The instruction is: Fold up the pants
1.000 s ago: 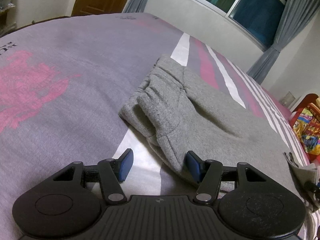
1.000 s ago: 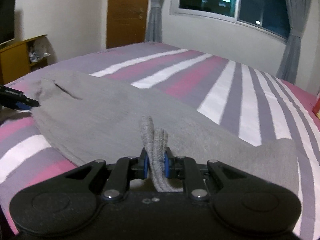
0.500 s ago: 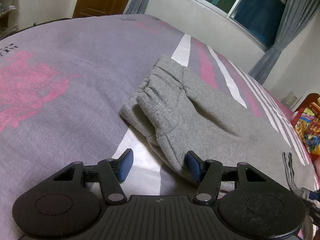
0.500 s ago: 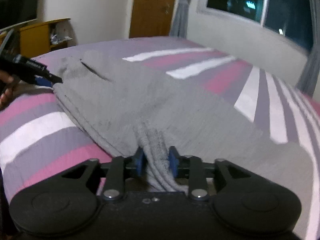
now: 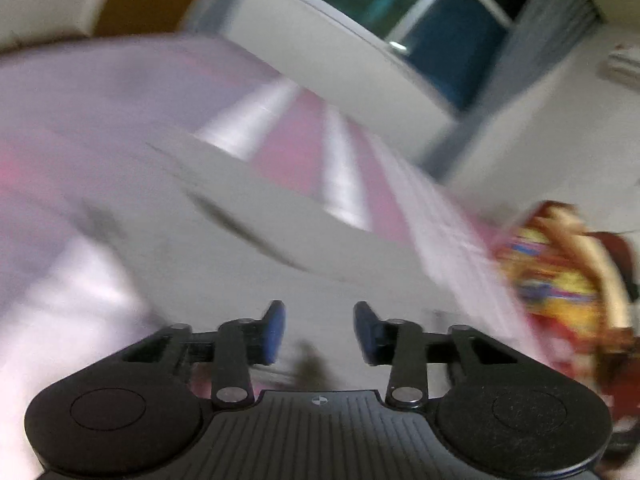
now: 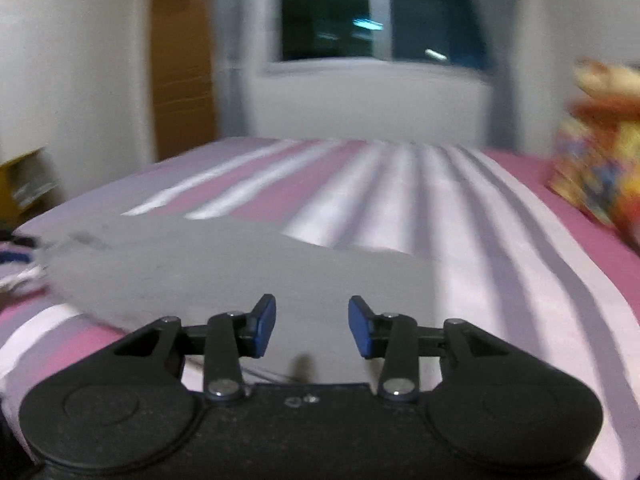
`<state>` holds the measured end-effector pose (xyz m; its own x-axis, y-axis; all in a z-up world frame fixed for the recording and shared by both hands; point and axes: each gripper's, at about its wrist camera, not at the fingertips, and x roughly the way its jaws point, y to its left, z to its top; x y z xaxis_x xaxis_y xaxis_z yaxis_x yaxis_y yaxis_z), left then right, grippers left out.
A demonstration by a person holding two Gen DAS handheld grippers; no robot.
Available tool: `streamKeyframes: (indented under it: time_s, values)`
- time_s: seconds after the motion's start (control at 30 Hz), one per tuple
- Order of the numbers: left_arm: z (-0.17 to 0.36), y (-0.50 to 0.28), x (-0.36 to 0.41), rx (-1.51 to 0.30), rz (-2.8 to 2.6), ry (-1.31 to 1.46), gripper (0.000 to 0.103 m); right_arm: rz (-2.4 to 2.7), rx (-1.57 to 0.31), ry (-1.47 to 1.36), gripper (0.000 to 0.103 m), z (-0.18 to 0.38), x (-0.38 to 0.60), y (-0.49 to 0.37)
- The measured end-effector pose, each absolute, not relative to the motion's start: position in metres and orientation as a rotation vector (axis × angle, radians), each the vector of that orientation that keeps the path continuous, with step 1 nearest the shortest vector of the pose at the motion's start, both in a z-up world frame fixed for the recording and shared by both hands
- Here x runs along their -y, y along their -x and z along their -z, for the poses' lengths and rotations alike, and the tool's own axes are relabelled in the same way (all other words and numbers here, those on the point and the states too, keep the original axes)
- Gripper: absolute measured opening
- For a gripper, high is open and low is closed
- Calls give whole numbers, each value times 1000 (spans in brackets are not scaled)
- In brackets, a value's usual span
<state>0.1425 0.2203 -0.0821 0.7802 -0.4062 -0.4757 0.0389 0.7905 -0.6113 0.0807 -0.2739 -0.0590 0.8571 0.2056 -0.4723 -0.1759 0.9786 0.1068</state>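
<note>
Released from the right gripper [image 6: 312, 326], gray pants [image 6: 240, 264] lie flat; left gripper [image 5: 319, 332] also apart.

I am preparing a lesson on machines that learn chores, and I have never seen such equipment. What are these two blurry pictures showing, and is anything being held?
There is no robot here: a person holds a black two-finger gripper in each hand, each with a camera looking along its fingers. One picture comes from the left gripper, the other from the right gripper. Both have blue-padded jaws standing apart, holding nothing. Ahead lie grey fleece pants, spread on a bed with a pink, grey and white striped cover. Both views are smeared by motion.
</note>
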Motion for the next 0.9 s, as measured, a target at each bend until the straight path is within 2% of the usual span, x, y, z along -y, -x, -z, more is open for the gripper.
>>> streamKeyframes:
  time_s: [0.1,0.23,0.53,0.8,0.9]
  values:
    - [88,-166,-172,-707,458,722,37,-151,-518,-202,41,62,309,-79]
    - [99,-189,-124,-773,534,790,37,-133,-521,-251,42,70,319,-73]
    - [115,-200,-88,-853,519,810,37,-161,-500,-304,44,77,330,-69]
    - [116,-204,-69,-940,464,661,37,-108,-510,-398,46,82,346,-69]
    - [122,-211,-68,-954,481,744,37,-107,-509,-396,47,84,346,-69]
